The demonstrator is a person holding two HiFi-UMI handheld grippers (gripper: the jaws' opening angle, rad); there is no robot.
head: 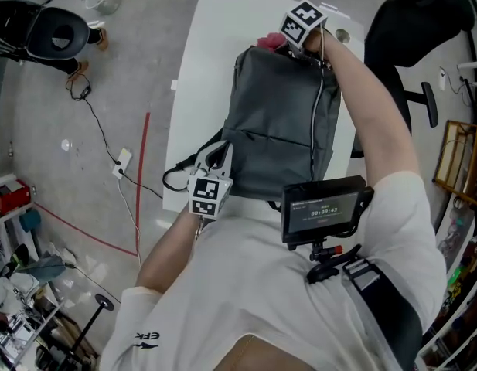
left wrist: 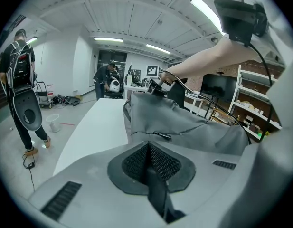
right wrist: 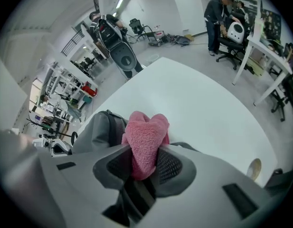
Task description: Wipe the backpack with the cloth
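White table (head: 199, 68) carries the grey backpack (head: 281, 130), my right claw (right wrist: 145, 158) gripping the pink cloth (right wrist: 146, 132) at its 12 o'clock end, my left claw (left wrist: 148, 158) closed at 7 o'clock.

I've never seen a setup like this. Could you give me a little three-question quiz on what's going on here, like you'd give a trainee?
1. True or false: the right gripper is shut on the cloth.
2. The backpack lies on: A a white table, B the floor, C a chair.
3. What colour is the cloth?
Key: 1 true; 2 A; 3 pink.
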